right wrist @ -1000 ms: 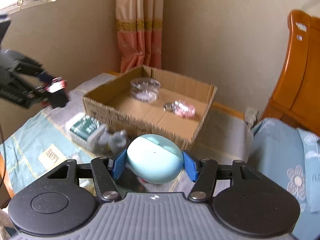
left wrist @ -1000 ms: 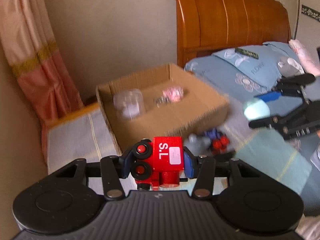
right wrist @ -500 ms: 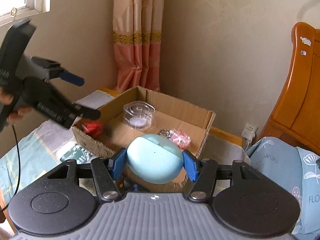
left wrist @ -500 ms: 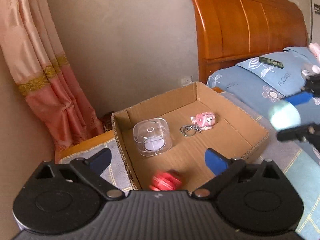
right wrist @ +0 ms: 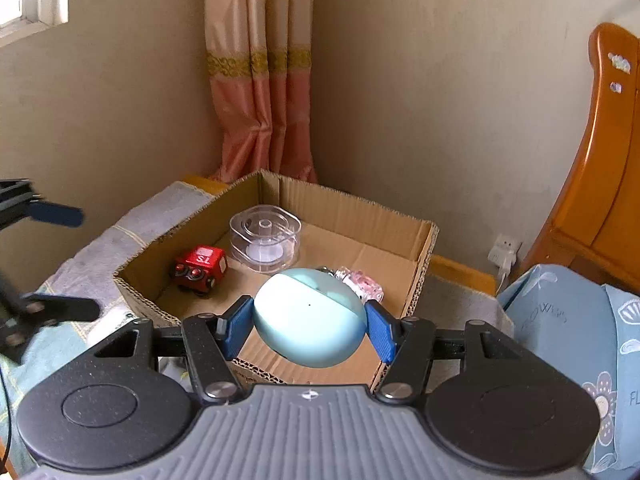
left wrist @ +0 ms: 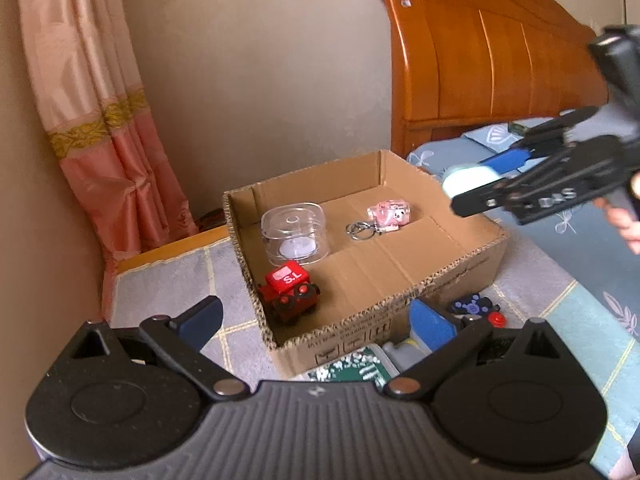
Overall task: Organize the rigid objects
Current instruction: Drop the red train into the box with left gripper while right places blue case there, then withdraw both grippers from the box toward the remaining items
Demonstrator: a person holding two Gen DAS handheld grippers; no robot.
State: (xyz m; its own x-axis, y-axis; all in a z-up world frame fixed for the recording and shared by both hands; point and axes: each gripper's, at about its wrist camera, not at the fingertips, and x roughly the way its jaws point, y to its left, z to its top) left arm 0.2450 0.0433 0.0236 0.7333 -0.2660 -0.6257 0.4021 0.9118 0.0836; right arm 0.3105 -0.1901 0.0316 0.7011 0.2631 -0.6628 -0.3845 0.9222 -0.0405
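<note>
A shallow cardboard box (left wrist: 460, 268) (right wrist: 420, 276) lies on the bed's blanket. Inside it lie a red toy truck (left wrist: 289, 292) (right wrist: 200, 266), a clear plastic case (left wrist: 295, 233) (right wrist: 265, 237) and a pink keychain charm (left wrist: 390, 214) (right wrist: 364, 283). My left gripper (left wrist: 316, 322) stands open and empty above the box's near-left corner, just short of the truck. My right gripper (right wrist: 308, 326) is shut on a pale blue egg-shaped case (right wrist: 310, 316) (left wrist: 466, 178), held over the box's near edge. In the left wrist view it hovers at the box's right side.
A green-and-white packet (left wrist: 352, 370) and a small dark toy with red wheels (left wrist: 478, 308) lie on the blanket in front of the box. A wooden headboard (left wrist: 492, 60) and blue pillows (right wrist: 572, 320) stand to the right, a pink curtain (left wrist: 108, 128) in the corner. A person's hand (left wrist: 626, 220) holds the right gripper.
My left gripper opened and let go of the red truck, which dropped into the box's near-left corner and settled. My right gripper carried the blue case up over the box.
</note>
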